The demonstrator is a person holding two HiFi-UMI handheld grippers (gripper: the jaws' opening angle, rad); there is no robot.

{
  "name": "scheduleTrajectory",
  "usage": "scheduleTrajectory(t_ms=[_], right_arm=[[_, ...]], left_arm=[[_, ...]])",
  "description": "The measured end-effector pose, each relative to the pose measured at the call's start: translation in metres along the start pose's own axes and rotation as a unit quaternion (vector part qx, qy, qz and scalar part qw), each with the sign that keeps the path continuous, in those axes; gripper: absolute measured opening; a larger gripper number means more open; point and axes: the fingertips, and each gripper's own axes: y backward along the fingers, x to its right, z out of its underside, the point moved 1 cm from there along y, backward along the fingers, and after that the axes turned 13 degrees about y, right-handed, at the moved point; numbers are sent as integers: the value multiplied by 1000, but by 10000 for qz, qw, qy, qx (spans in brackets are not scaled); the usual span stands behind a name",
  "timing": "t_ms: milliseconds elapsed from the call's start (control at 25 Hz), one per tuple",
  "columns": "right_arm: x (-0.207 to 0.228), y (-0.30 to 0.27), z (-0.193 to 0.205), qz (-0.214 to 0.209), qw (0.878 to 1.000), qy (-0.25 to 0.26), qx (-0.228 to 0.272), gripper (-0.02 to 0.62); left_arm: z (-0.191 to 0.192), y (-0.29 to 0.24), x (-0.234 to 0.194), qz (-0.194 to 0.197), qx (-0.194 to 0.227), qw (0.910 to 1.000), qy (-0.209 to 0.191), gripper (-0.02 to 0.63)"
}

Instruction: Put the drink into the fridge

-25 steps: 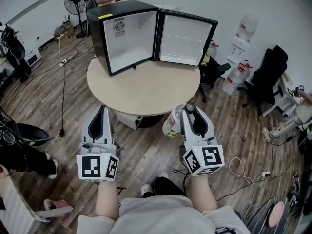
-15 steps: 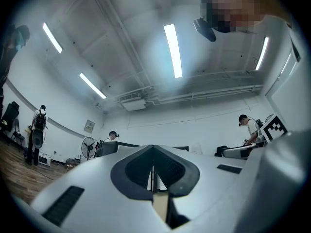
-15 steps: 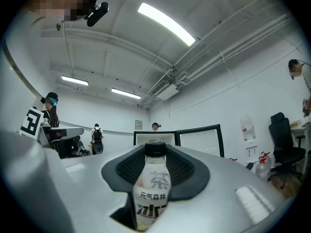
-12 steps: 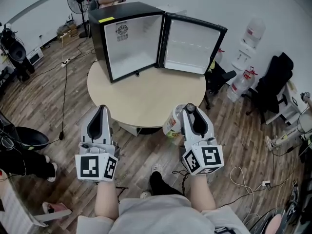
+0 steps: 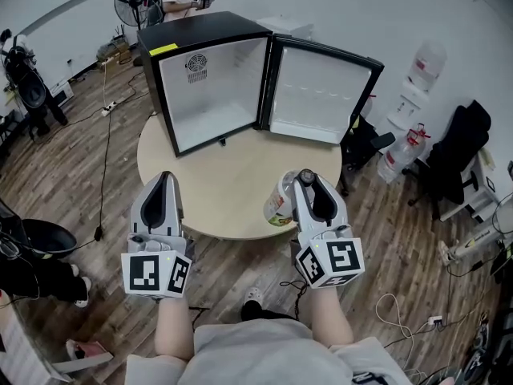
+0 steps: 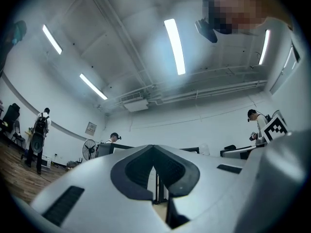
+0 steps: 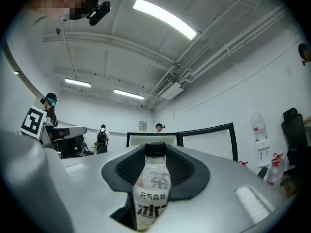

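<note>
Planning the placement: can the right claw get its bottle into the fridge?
Probably yes: the door of the fridge stands wide open, and only bare tabletop lies between it and the right claw, shut on the bottle.

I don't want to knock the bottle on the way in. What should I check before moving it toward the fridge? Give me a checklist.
1. Grip on the bottle: ok, the right gripper is closed on it, cap up.
2. Fridge door open: ok, swung wide.
3. Fridge interior free: ok, nothing seen inside.
4. Table path: ok, nothing stands between bottle and fridge.
5. Left gripper: ok, jaws together, holding nothing, off to the side.
6. Shelf inside: cannot tell.
</note>
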Motion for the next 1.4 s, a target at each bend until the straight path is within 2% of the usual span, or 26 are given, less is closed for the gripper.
scheduleTrajectory(t_ms=[360, 600, 1040, 1400], right_arm=[[43, -65, 14, -242, 9996, -77, 132, 143], [60, -91, 28, -455, 9988, -123, 164, 143], [56, -130, 45, -757, 9965, -325, 119, 143], [50, -180, 56, -676, 9971, -347, 42, 143]], left_arm=[[16, -68, 3, -139, 87, 9998, -128, 8], [29, -89, 7, -300, 87, 9993, -193, 8], [43, -113, -9, -458, -27, 9986, -257, 8], [51, -155, -43, -333, -135, 9992, -198, 8]])
